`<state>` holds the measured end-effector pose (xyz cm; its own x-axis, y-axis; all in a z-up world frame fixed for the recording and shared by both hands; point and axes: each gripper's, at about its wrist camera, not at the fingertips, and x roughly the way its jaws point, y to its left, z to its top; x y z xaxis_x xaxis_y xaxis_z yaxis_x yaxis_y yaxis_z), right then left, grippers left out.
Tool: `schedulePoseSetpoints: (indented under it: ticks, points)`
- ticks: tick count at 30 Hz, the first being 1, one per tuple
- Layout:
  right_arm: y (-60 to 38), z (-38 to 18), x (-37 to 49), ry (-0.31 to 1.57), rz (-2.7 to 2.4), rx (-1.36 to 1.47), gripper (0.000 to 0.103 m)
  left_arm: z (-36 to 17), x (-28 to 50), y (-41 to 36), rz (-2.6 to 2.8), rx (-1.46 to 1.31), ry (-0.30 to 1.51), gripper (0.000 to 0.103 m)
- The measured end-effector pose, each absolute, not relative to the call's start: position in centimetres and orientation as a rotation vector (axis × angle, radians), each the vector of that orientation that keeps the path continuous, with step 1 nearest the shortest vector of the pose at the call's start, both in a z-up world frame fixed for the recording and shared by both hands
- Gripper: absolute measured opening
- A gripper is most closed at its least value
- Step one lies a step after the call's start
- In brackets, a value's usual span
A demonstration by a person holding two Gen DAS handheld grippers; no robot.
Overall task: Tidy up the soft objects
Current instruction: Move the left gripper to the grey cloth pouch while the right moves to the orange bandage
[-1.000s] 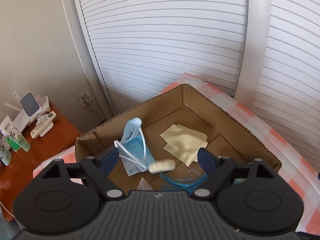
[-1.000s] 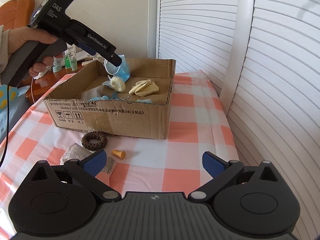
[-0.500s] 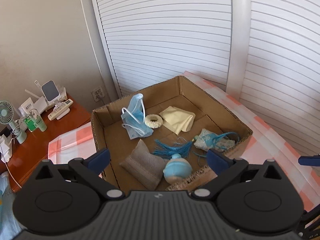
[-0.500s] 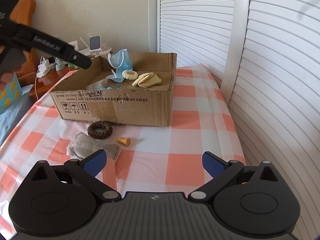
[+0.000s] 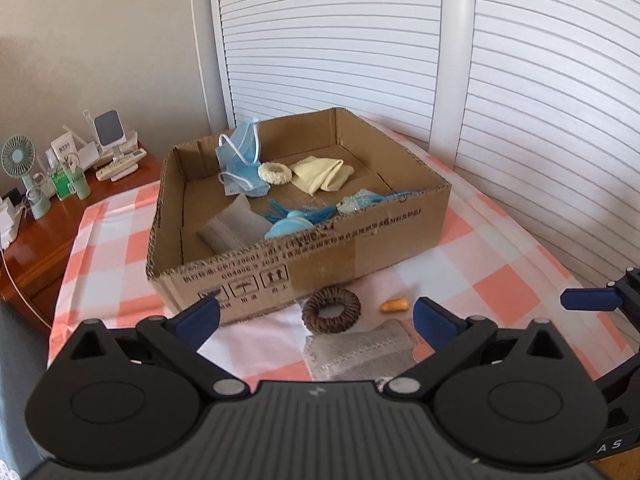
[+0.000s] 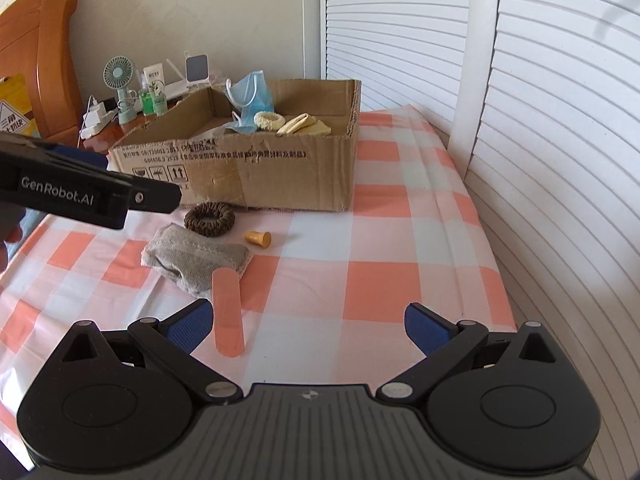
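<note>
A cardboard box (image 5: 360, 244) (image 6: 280, 176) holds a blue face mask (image 5: 240, 160), a cream scrunchie (image 5: 274, 173) (image 6: 267, 120), a yellow cloth (image 5: 322, 174), a grey pouch (image 5: 236, 228) and blue pieces. In front of it lie a brown scrunchie (image 5: 331, 310) (image 6: 209, 219), an orange earplug (image 5: 394, 305) (image 6: 259, 238), a grey pouch (image 5: 360, 354) (image 6: 196, 258) and a pink plaster strip (image 6: 227, 312). My left gripper (image 5: 316, 318) is open and empty just above the brown scrunchie. My right gripper (image 6: 306, 326) is open and empty over the tablecloth.
The checked tablecloth (image 6: 380, 240) covers the surface. White louvred doors (image 6: 540, 120) run along the right. A wooden side table (image 5: 36, 236) at the left carries a small fan (image 5: 18, 160), bottles and remotes. The left gripper's body (image 6: 80, 196) crosses the right wrist view.
My left gripper dropped the cream scrunchie into the box, then pulled back out of the box and down toward the brown scrunchie. The right gripper drew back slightly.
</note>
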<state>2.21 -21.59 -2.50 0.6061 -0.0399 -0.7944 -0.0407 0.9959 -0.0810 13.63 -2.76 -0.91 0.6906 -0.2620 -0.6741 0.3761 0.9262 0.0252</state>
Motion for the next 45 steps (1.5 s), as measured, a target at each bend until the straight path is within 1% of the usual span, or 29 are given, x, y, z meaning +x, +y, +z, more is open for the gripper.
schedulePoseSetpoints:
  ticks: [4,10,13,27,35,45]
  points:
    - [-21.4,-3.3,2.2,0.939,0.011,-0.13,0.103,-2.0,12.9,-2.6,-0.329,0.13,0.747,0.102]
    - [-21.3,-4.5,2.6,0.971,0.058,-0.129,0.103,-2.2,11.8,-2.3,-0.262,0.161,0.714,0.102]
    - [-20.9,-5.2,3.3,0.987,0.074,-0.141,0.103,-2.3,11.8,-1.8,-0.261,0.136,0.726,0.102]
    - [-20.3,-6.5,6.1,0.985,0.083,-0.199,0.103,-3.5,12.4,-1.7,-0.274,0.137,0.745,0.102]
    - [-22.8,-6.4,6.3,0.983,-0.032,-0.176,0.103,-3.8,12.5,-3.0,-0.31,0.162,0.754,0.102]
    - [-23.1,-6.3,5.0,0.976,0.014,-0.177,0.103,-5.3,13.7,-6.0,-0.334,0.217,0.772,0.102]
